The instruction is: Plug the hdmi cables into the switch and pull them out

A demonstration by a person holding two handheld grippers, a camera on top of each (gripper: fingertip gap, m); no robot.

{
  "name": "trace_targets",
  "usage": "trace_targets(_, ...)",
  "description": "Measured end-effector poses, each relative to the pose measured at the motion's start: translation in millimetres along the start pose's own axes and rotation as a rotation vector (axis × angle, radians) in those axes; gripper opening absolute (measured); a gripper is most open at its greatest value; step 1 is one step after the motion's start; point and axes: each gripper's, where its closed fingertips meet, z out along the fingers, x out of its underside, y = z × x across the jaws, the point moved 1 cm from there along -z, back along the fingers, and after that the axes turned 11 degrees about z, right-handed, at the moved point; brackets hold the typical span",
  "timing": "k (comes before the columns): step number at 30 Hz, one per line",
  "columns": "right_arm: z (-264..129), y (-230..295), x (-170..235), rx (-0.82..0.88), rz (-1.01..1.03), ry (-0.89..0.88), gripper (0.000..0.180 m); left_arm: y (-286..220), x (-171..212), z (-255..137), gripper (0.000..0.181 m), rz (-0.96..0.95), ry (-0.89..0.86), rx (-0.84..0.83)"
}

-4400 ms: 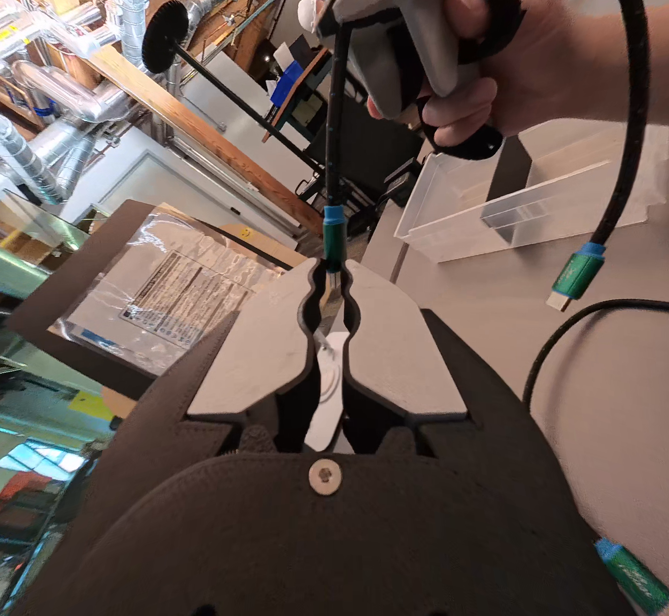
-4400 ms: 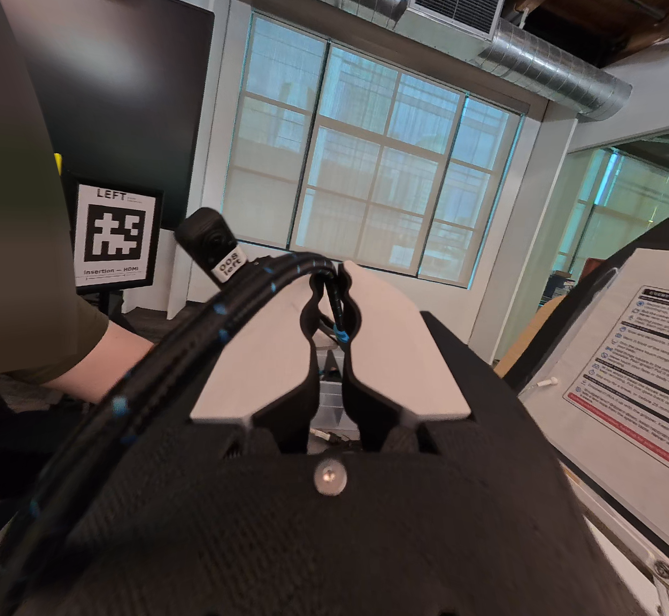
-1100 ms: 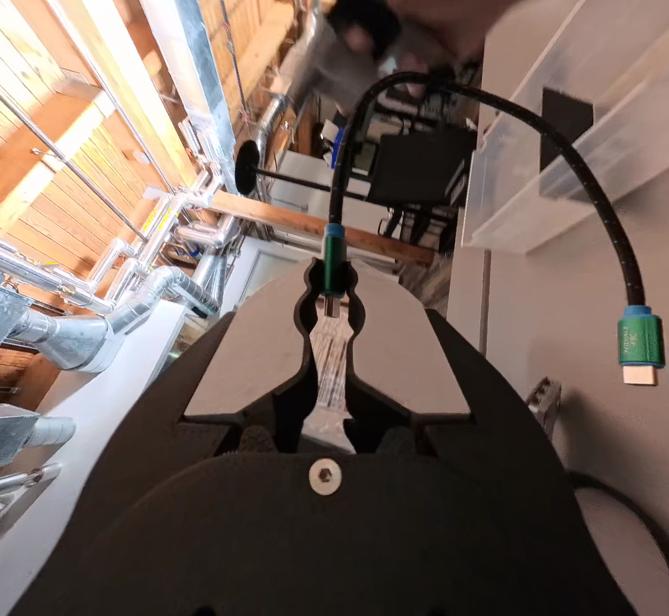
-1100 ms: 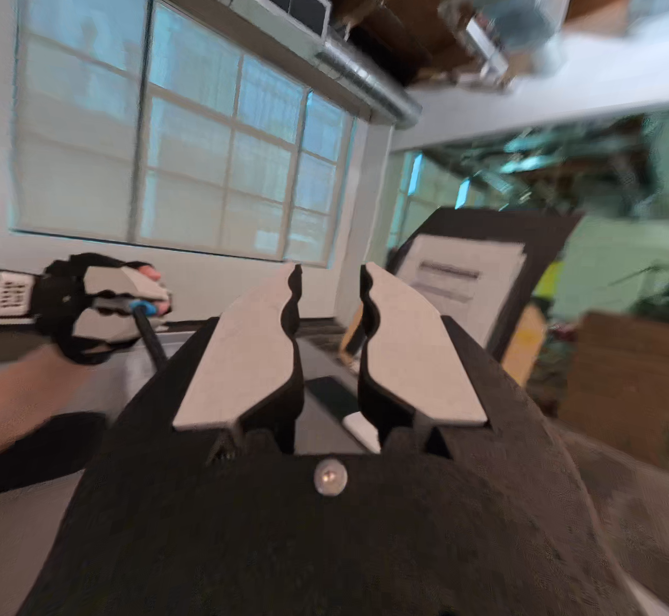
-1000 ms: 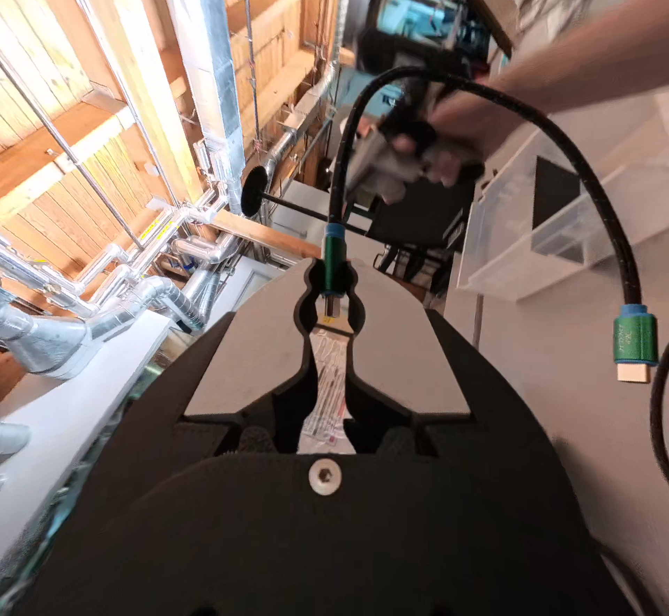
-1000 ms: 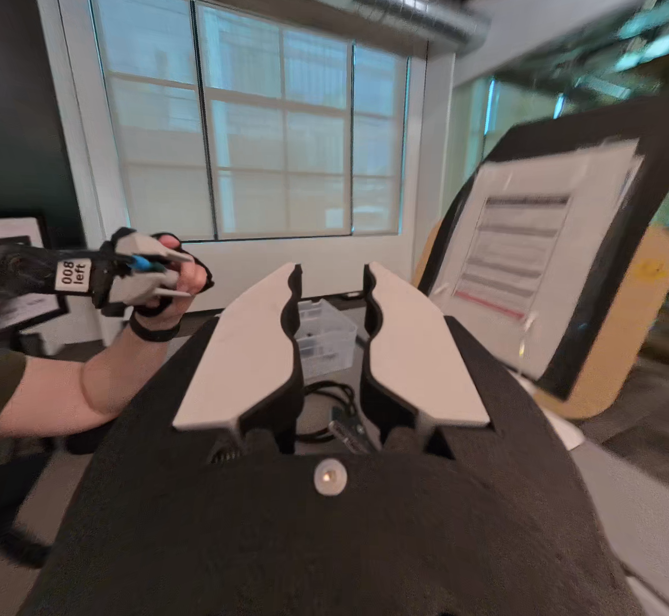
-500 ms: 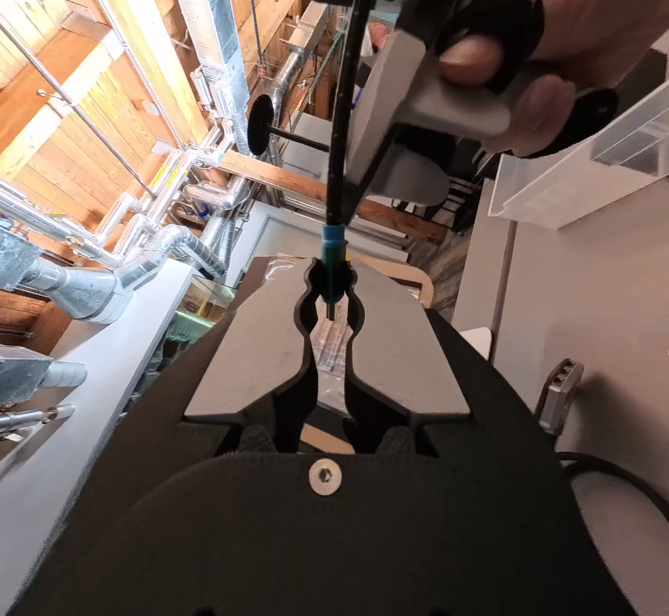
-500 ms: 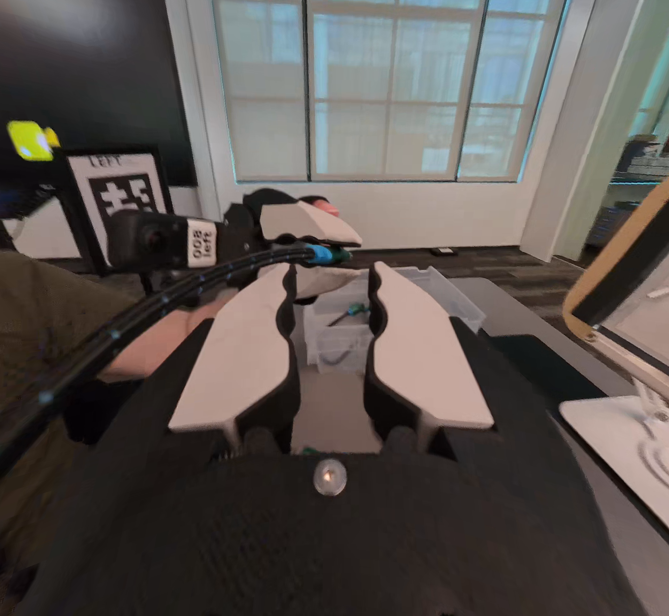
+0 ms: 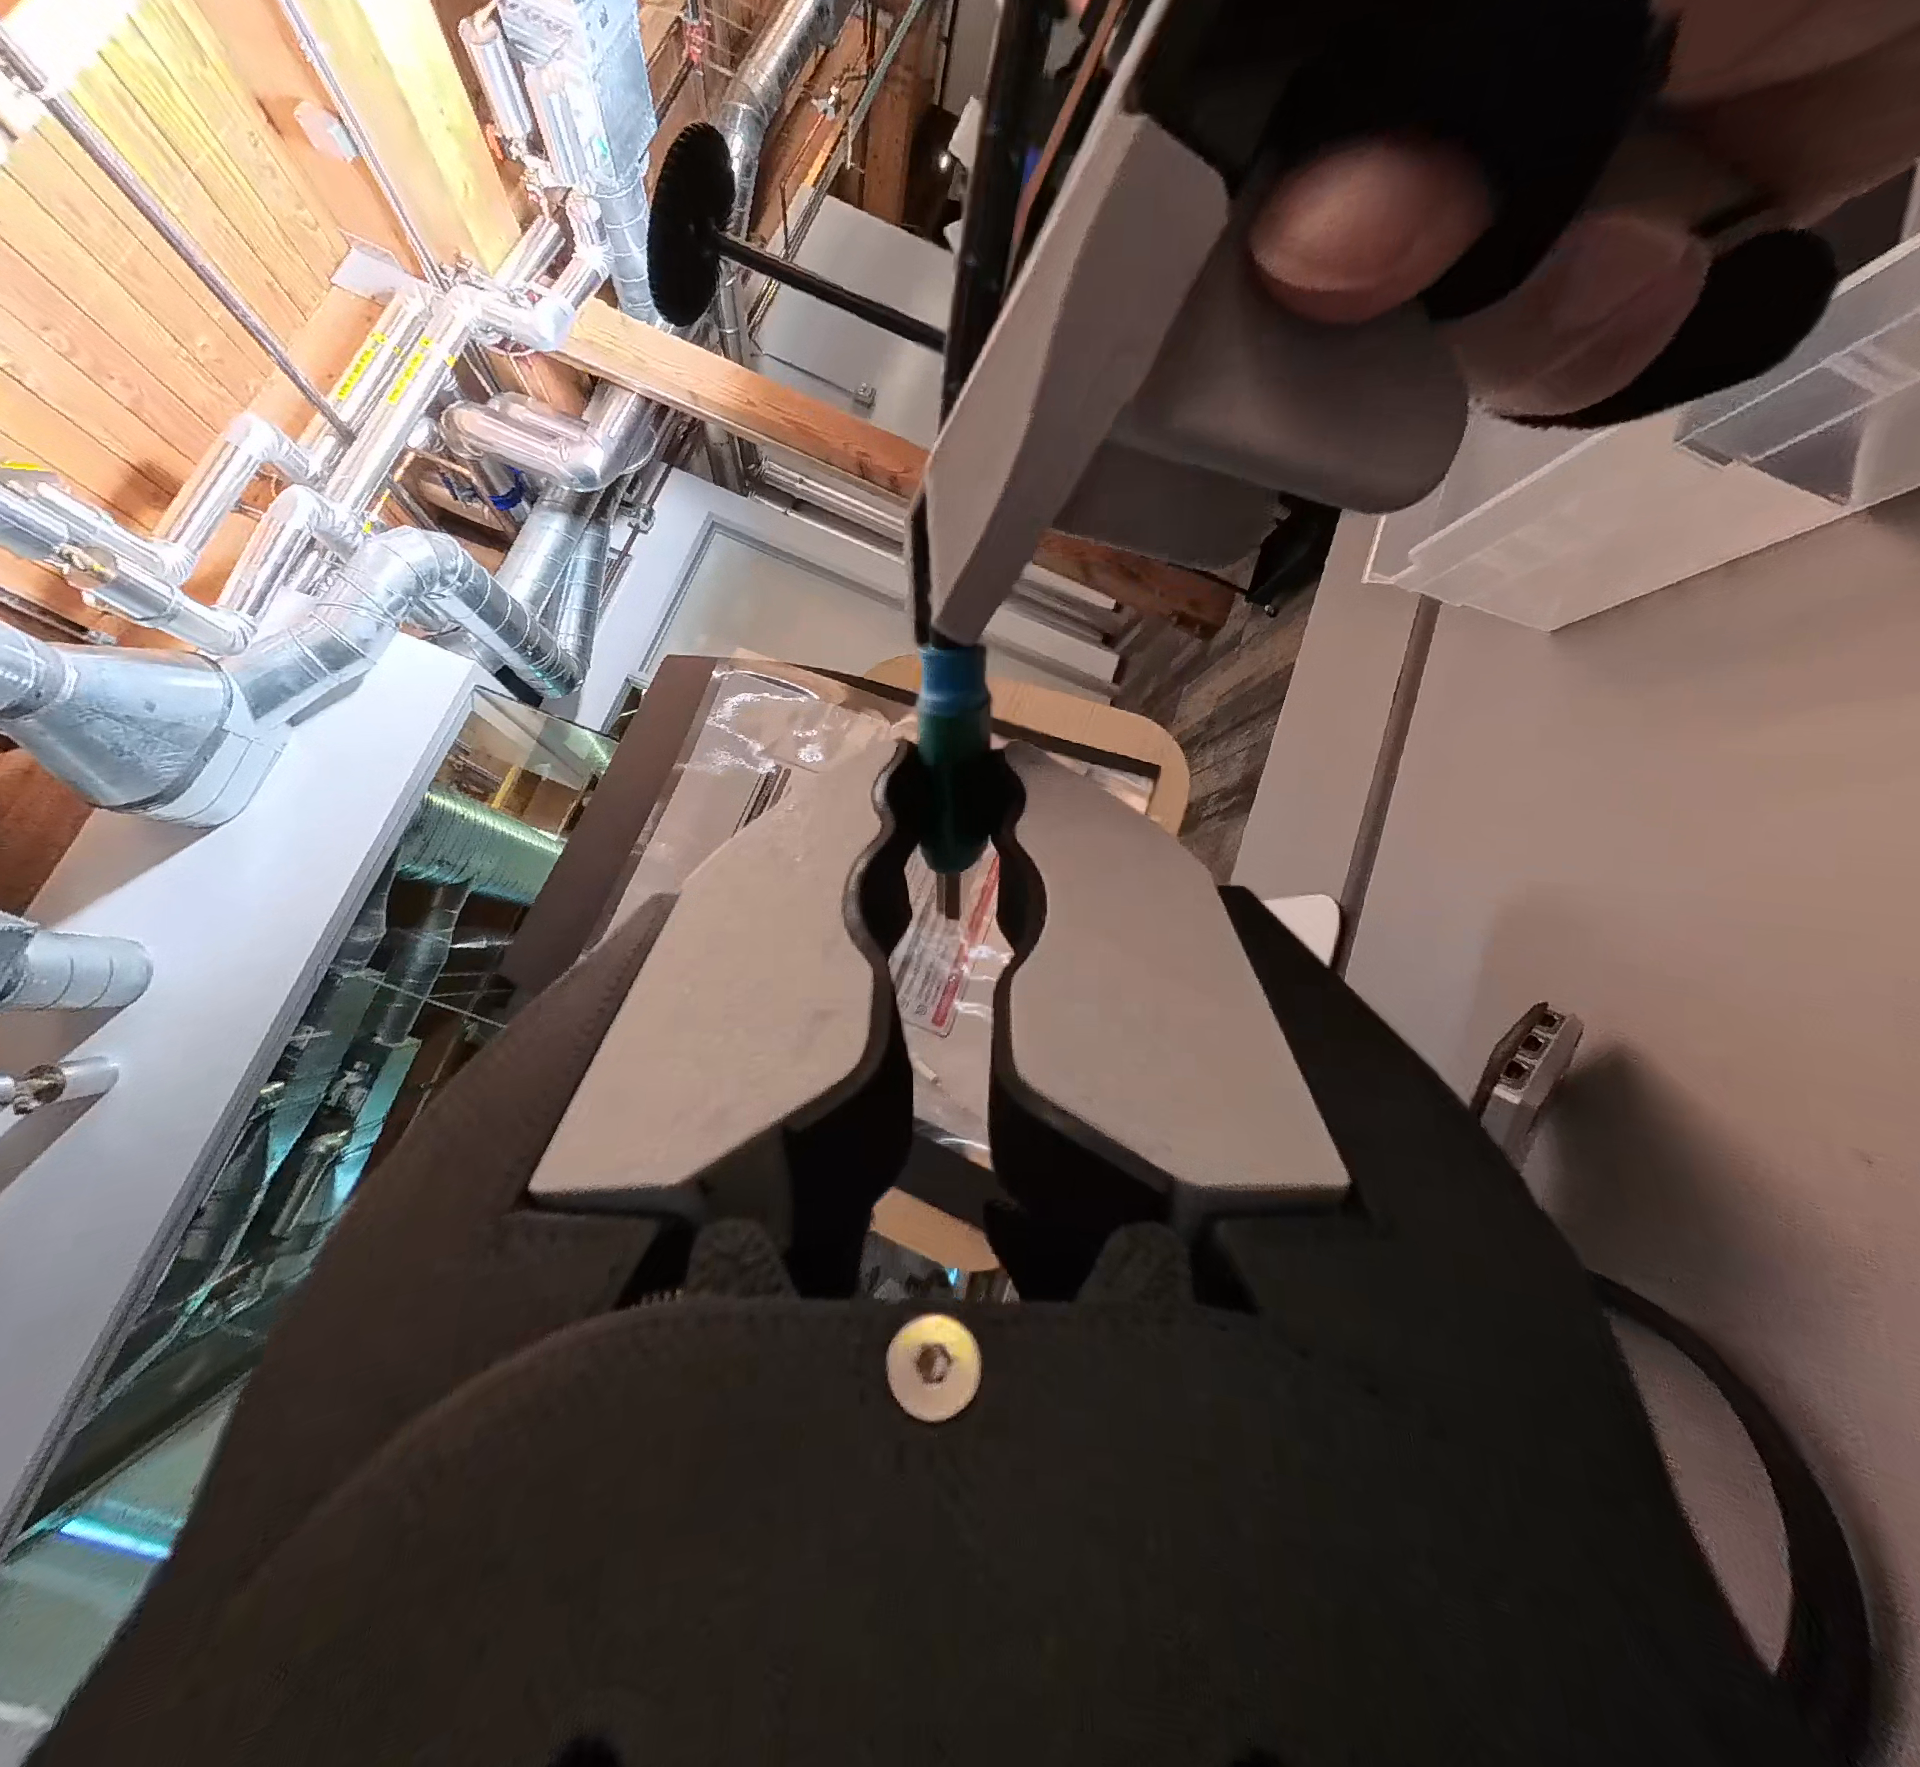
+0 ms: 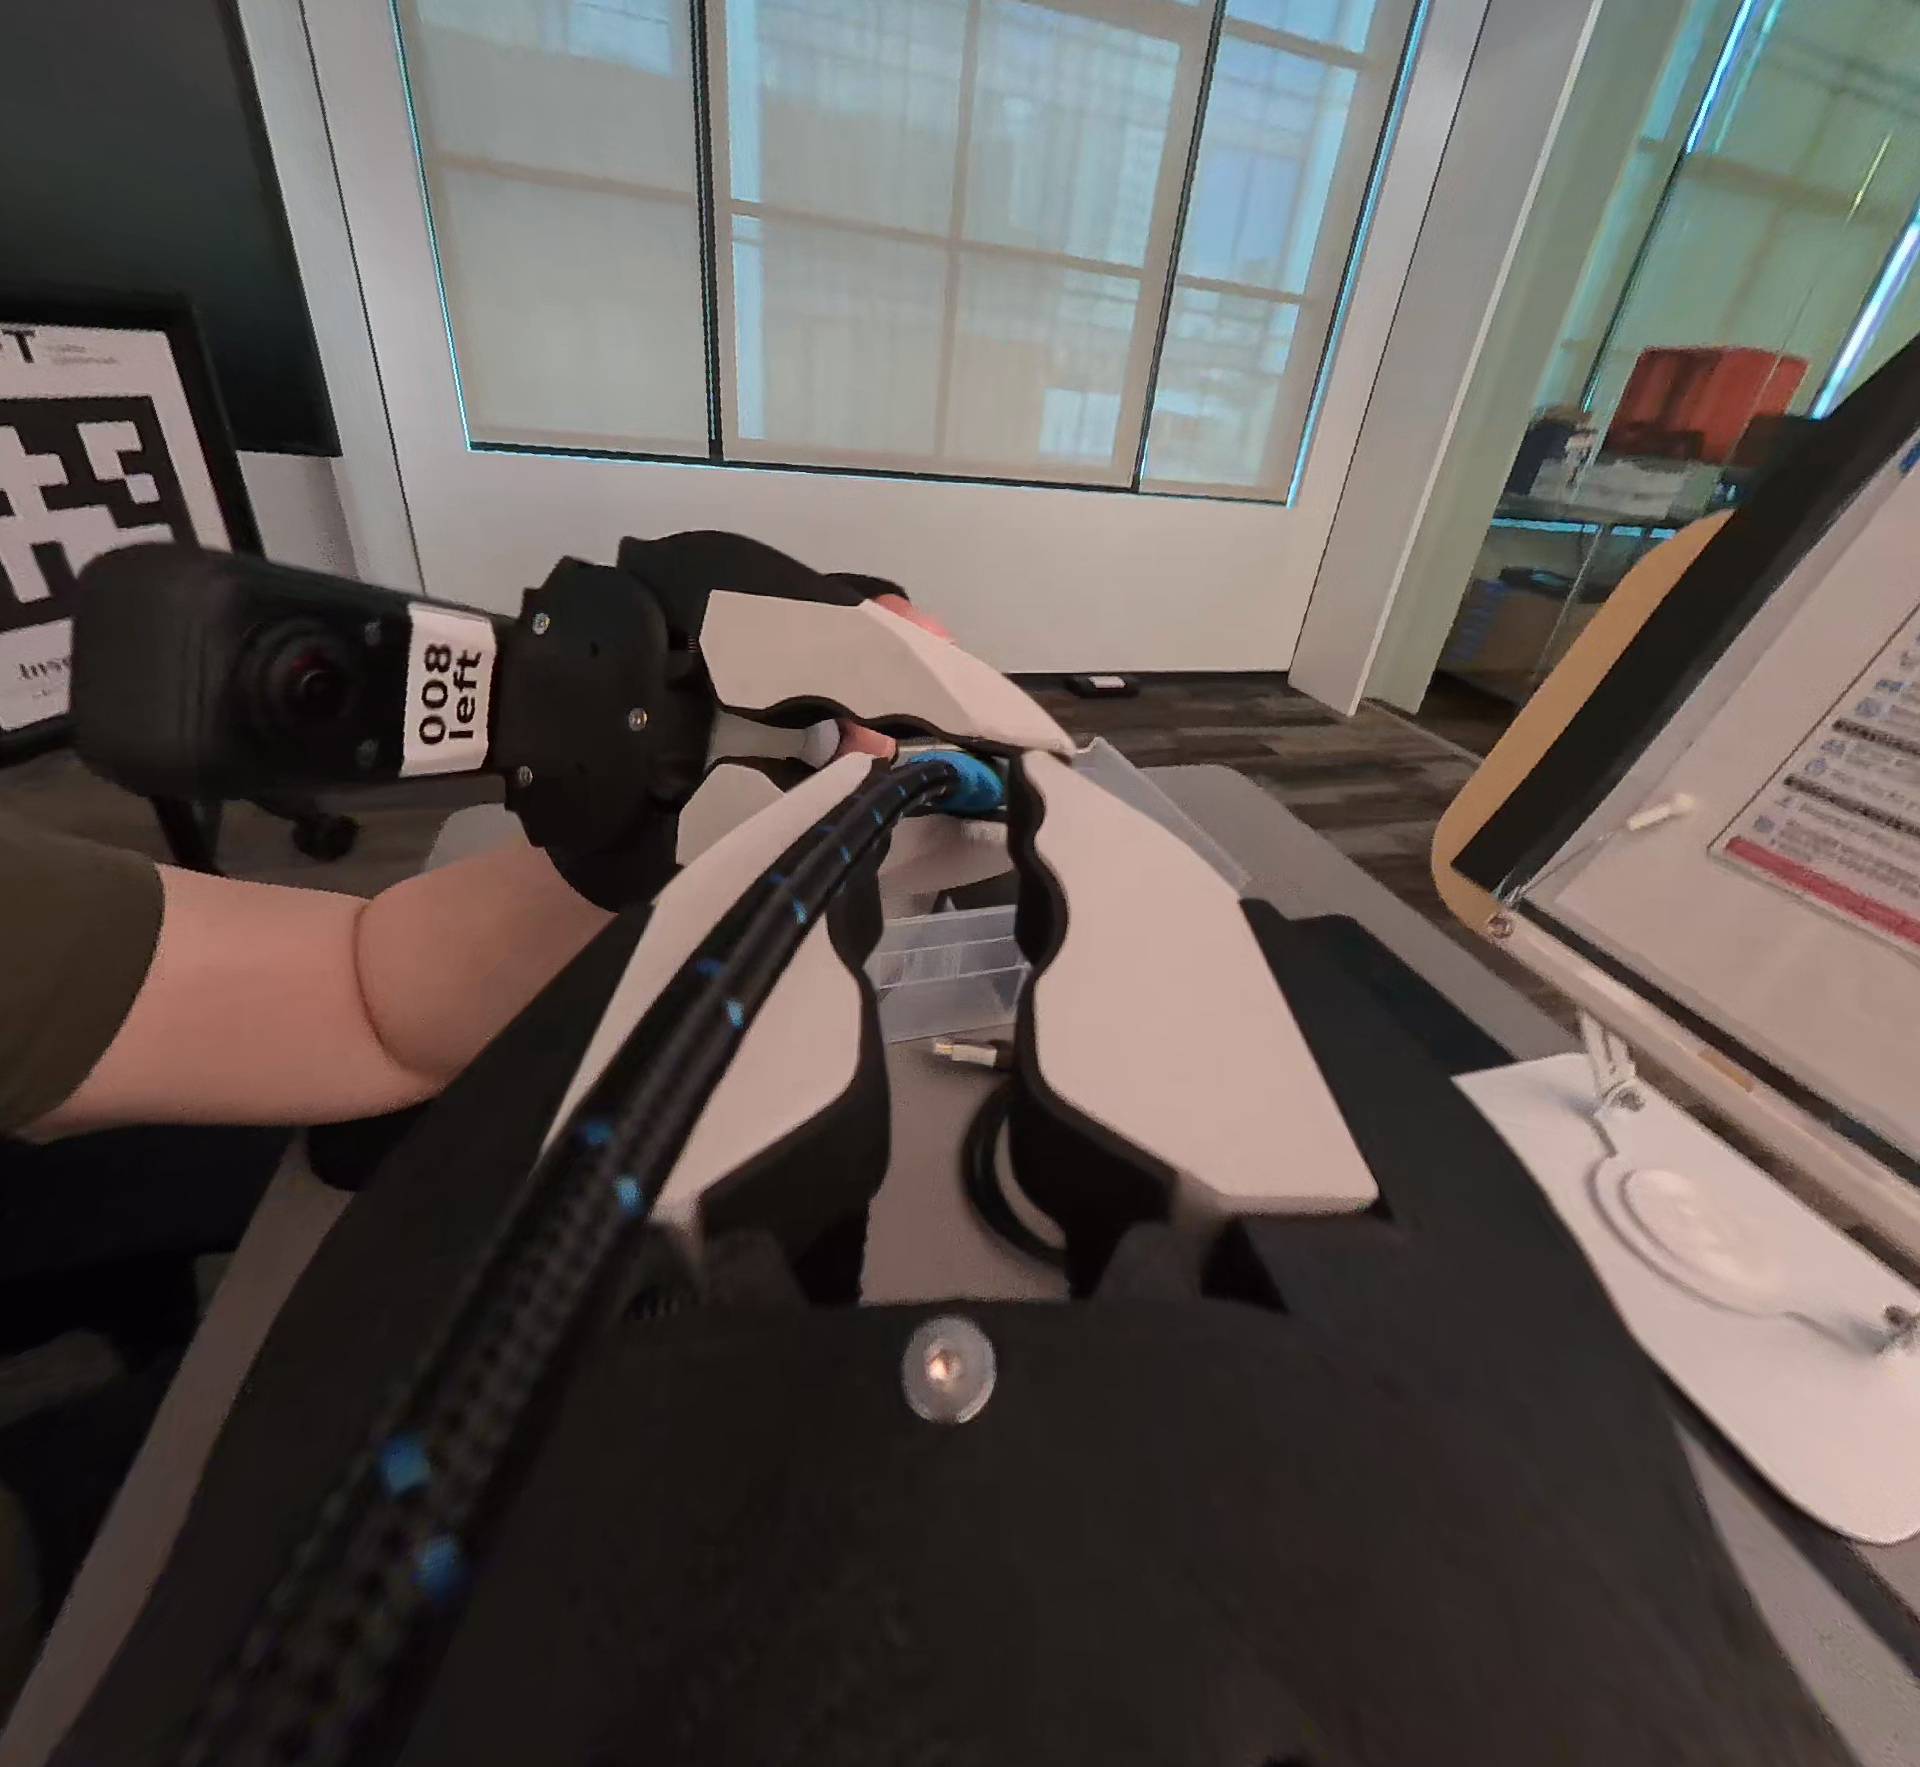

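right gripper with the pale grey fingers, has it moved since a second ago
Yes. The right gripper has swung left toward the left gripper; against the window, its fingers now flank the black braided cable's blue collar.

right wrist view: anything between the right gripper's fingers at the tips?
Yes. In the right wrist view the open right gripper has the blue collar of the HDMI plug between its tips, with the braided cable trailing back over its left finger.
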Motion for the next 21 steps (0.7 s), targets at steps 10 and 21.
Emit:
trace_targets(10, 2.3, -13.1, 9.5, 0.038, 0.162, 0.033, 0.012, -4.7, 12.9, 5.6, 0.012, 0.176, 0.132, -0.028)
trace_targets(21, 6.0, -17.8, 15.6, 0.045, 0.15, 0.029, 0.012, -7.9, 21.6, 6.7, 0.012, 0.289, 0.206, -0.022)
